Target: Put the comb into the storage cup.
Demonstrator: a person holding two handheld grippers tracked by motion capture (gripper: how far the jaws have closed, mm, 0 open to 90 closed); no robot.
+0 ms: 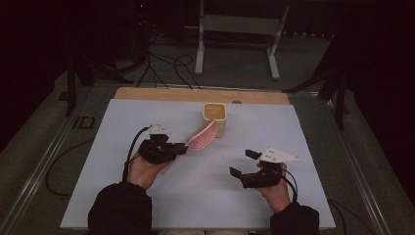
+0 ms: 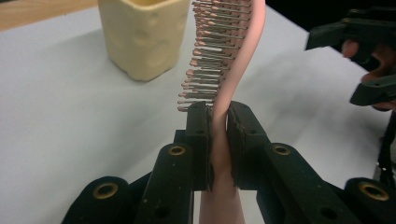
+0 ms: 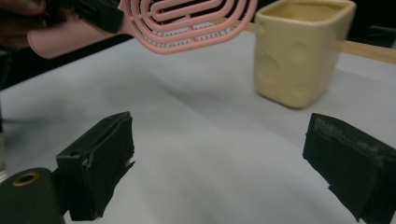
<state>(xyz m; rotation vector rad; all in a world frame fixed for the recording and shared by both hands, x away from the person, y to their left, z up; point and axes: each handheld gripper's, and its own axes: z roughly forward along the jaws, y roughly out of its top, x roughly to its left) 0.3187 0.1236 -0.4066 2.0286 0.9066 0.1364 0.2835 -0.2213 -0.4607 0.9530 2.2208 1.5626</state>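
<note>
We see the pink brush (image 1: 203,137) held off the surface (image 1: 122,122) w/ the left tongs (image 1: 185,147) clenched on its handle, just below the bristle head; in the left gripper view the pads (image 2: 200,140) press the handle from both sides. The brush's long axis runs from near-left up to far-right, head end pointing at the cream cup (image 1: 216,117) and reaching right beside it; whether head and cup touch we can't tell. In the left gripper view the bristles face left, toward the cup (image 2: 142,35), and the slotted back faces the right tongs.

The cup stands upright, far-centre on the surface, near the far edge where a strip of bare wood (image 1: 147,94) shows.

The right tongs (image 1: 244,164) are released, jaws wide apart w/ nothing between them, hovering right of centre and well apart from brush and cup. In the right gripper view they look toward the cup (image 3: 299,51) w/ the brush head (image 3: 187,21) up and left.

Room to move: open surface on the far left, along the near edge and on the right side. Beyond the edges, rails and cables (image 1: 166,68) on the floor. On the left, off the surface, we read a mark like "ID" (image 1: 84,122); no brand readable on brush or cup.
</note>
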